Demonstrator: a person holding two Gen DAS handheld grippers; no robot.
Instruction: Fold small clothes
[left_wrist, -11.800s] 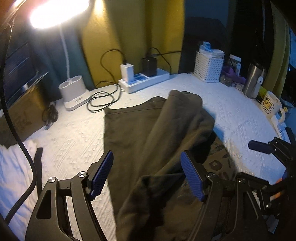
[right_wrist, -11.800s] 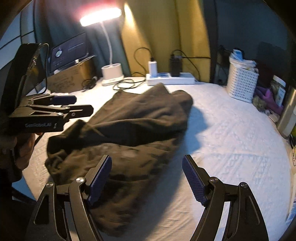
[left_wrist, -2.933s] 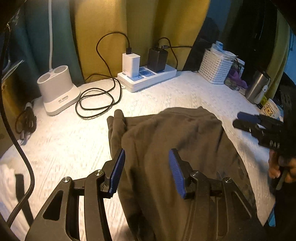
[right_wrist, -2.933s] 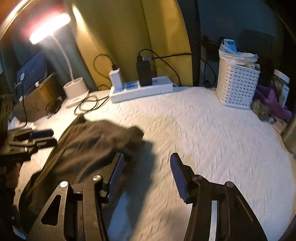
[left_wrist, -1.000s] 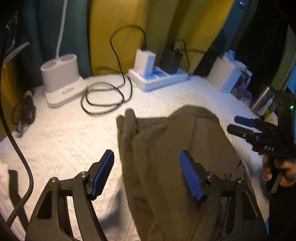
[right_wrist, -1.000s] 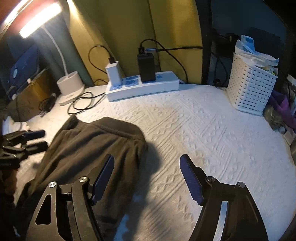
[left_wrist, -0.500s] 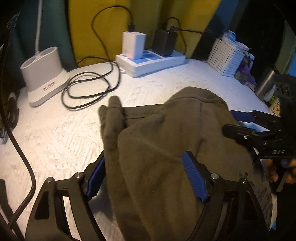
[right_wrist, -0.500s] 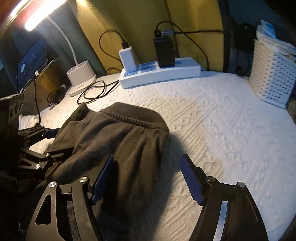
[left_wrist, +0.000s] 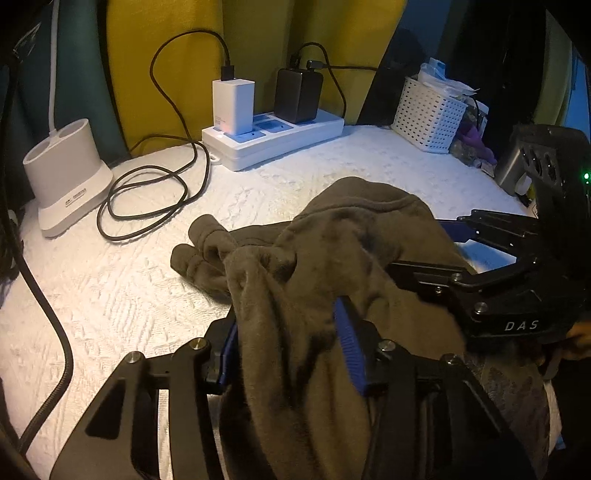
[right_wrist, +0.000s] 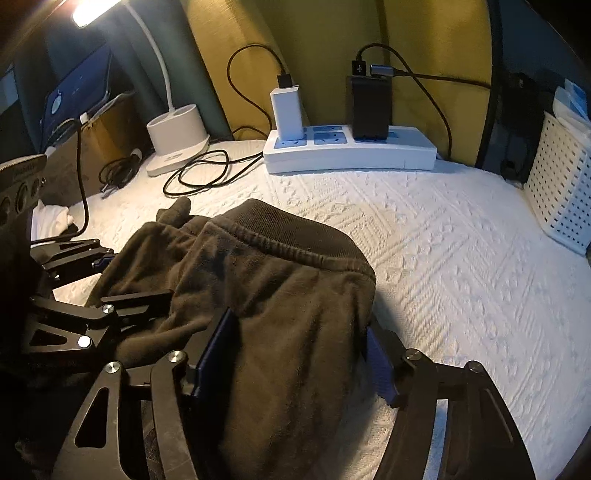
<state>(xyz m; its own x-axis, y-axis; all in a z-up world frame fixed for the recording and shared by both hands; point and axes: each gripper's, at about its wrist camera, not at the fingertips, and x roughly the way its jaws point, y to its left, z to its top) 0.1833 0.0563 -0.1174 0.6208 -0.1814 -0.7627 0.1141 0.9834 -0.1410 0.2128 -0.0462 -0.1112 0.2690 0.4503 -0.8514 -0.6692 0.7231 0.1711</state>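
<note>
Both the left gripper (left_wrist: 291, 343) and right gripper (right_wrist: 299, 354) are closing on bunched folds of the olive garment (right_wrist: 280, 280), whose waistband points away from them.

White power strip (left_wrist: 273, 142), lamp base (left_wrist: 66, 181), basket (left_wrist: 428, 120) behind.

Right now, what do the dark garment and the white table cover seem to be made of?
The garment looks like soft olive-brown fleece or sweatshirt knit: matte, fuzzy, with a ribbed band. The table cover looks like white quilted or woven cotton, with raised geometric patterns; the exact fibre cannot be told.
</note>
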